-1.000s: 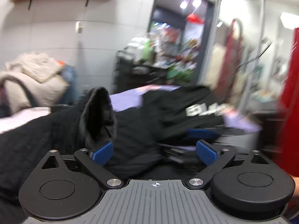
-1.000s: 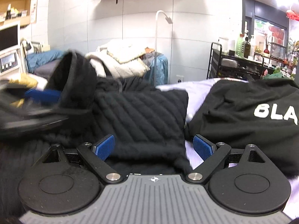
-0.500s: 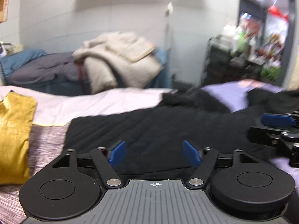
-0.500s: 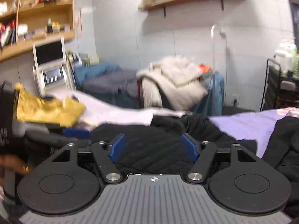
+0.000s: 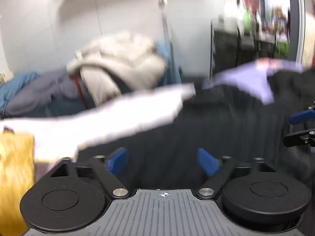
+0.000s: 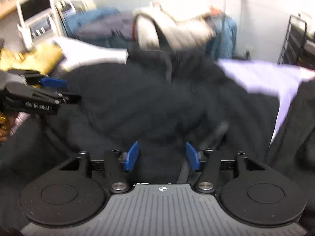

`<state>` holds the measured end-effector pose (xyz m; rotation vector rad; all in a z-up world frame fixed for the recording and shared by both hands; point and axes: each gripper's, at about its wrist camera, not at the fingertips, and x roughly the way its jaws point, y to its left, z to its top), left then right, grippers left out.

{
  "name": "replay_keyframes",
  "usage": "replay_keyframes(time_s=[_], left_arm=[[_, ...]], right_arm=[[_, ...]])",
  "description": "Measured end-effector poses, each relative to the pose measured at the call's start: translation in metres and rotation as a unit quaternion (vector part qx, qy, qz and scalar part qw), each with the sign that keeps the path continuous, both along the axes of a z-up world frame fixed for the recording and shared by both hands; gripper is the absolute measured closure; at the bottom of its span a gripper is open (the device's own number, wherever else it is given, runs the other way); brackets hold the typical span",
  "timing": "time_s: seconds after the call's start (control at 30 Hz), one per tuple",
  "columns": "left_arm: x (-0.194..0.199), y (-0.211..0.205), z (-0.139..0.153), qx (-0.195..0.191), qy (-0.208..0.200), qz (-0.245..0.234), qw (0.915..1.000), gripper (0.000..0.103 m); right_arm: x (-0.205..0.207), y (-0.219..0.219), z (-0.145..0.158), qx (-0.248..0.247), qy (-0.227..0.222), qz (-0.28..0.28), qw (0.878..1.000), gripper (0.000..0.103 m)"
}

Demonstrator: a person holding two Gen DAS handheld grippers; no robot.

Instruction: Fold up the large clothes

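- Two claws hover over one large black garment (image 6: 137, 102), which lies spread across a surface covered by a pale lilac sheet (image 6: 271, 78)
- The left claw (image 5: 163, 162) has its blue pads set apart with a clear gap; only the dark fabric lying below shows between them, and nothing is pinched
- The right claw (image 6: 162, 156) also stands partly open over the black cloth; its jaws have just been opening a little after a brief narrowing, and no fold is caught between the pads, though blur makes the fabric's closeness hard to judge
- In the right wrist view the left claw (image 6: 53, 82) comes in from the left edge, above the garment's left part
- In the left wrist view the right claw (image 5: 301, 116) shows at the right edge, over the same garment (image 5: 226, 129)
- A white cloth (image 5: 110, 118) lies along the garment's far left side, touching it, and a yellow garment (image 5: 13, 167) sits beside that at the left edge
- Another black piece (image 6: 299, 129) lies at the right, beside the lilac sheet
- Behind, a beige coat (image 6: 177, 19) is heaped on blue and grey bedding (image 6: 98, 27) against a white wall, with a black rack (image 6: 295, 39) at the right and a small monitor (image 6: 37, 5) at the left
- Both views are smeared, so fine weave and edges cannot be told
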<state>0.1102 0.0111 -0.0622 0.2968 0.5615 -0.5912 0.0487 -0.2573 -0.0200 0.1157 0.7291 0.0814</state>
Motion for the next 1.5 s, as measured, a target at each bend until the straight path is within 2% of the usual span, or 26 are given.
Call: replay_keyframes(time_s=[0.07,0.17,0.27,0.3,0.47,0.57,0.67,0.7,0.73,0.77,0.8,0.87,0.93,0.97,1.0,1.07,1.13,1.17,1.2,1.23,1.27,1.3,1.4,1.5], left_arm=[[0.026,0.002,0.016,-0.031,-0.006,0.012,0.9994,0.0],[0.077,-0.009,0.028,-0.054,0.027,0.033,0.9976,0.0],[0.12,-0.037,0.034,-0.086,0.079,0.019,0.993,0.0],[0.13,-0.051,0.034,-0.08,0.093,0.01,0.9924,0.0],[0.148,-0.135,0.005,0.033,0.131,-0.054,0.9894,0.0],[0.151,-0.165,-0.029,0.124,0.128,-0.043,0.983,0.0],[0.149,-0.168,-0.054,0.17,0.122,-0.042,0.9769,0.0],[0.151,-0.167,-0.058,0.175,0.124,-0.033,0.9761,0.02],[0.153,-0.163,-0.057,0.17,0.116,-0.018,0.9784,0.051],[0.153,-0.156,-0.05,0.16,0.099,0.002,0.9821,0.055],[0.153,-0.149,-0.043,0.147,0.085,0.024,0.9851,0.053],[0.164,-0.133,-0.032,0.104,0.098,0.057,0.9881,0.053],[0.177,-0.125,-0.027,0.08,0.116,0.087,0.9861,0.052],[0.183,-0.122,-0.028,0.072,0.124,0.104,0.9842,0.052],[0.191,-0.121,-0.032,0.062,0.139,0.121,0.981,0.052],[0.203,-0.121,-0.048,0.048,0.177,0.14,0.9729,0.053],[0.206,-0.128,-0.066,0.054,0.188,0.141,0.9705,0.052],[0.205,-0.132,-0.074,0.059,0.185,0.141,0.9709,0.047],[0.205,-0.135,-0.078,0.063,0.18,0.144,0.971,0.029],[0.205,-0.136,-0.079,0.063,0.174,0.148,0.9715,0.01],[0.204,-0.135,-0.077,0.062,0.167,0.153,0.9721,0.005],[0.203,-0.131,-0.072,0.055,0.158,0.157,0.9733,0.0],[0.201,-0.113,-0.045,-0.003,0.127,0.145,0.9813,0.0],[0.191,-0.085,-0.014,-0.082,0.103,0.151,0.9798,0.0]], right_arm=[[0.013,-0.018,0.024,0.008,-0.026,-0.013,1.0,0.023],[0.049,-0.053,0.049,0.032,-0.037,-0.045,0.998,0.024],[0.097,-0.082,0.058,0.065,-0.002,-0.079,0.995,0.025],[0.112,-0.088,0.057,0.075,0.006,-0.089,0.993,0.025],[0.176,-0.088,0.028,0.106,0.078,-0.079,0.988,0.028],[0.194,-0.092,-0.002,0.123,0.135,-0.098,0.978,0.03],[0.194,-0.099,-0.023,0.187,0.139,-0.089,0.968,0.039],[0.192,-0.098,-0.023,0.193,0.135,-0.087,0.968,0.049],[0.187,-0.097,-0.022,0.194,0.127,-0.079,0.97,0.057],[0.182,-0.096,-0.017,0.193,0.115,-0.065,0.972,0.07],[0.174,-0.094,-0.01,0.178,0.097,-0.059,0.977,0.075],[0.159,-0.087,0.011,0.135,0.053,-0.049,0.988,0.078],[0.144,-0.071,0.027,0.07,-0.004,-0.018,0.997,0.079],[0.141,-0.065,0.031,0.036,-0.021,-0.01,0.999,0.079],[0.143,-0.063,0.03,0.023,-0.028,-0.015,0.999,0.079],[0.158,-0.077,0.011,0.052,0.008,-0.061,0.997,0.077],[0.171,-0.096,-0.021,0.094,0.062,-0.125,0.986,0.077],[0.173,-0.1,-0.034,0.106,0.077,-0.141,0.981,0.076],[0.173,-0.101,-0.045,0.1,0.086,-0.149,0.98,0.069],[0.173,-0.101,-0.049,0.086,0.087,-0.156,0.98,0.06],[0.17,-0.102,-0.05,0.077,0.079,-0.167,0.98,0.04],[0.165,-0.105,-0.047,0.078,0.065,-0.173,0.98,0.034],[0.148,-0.114,-0.027,0.069,0.009,-0.183,0.981,0.035],[0.132,-0.113,-0.002,0.063,-0.053,-0.166,0.983,0.034]])
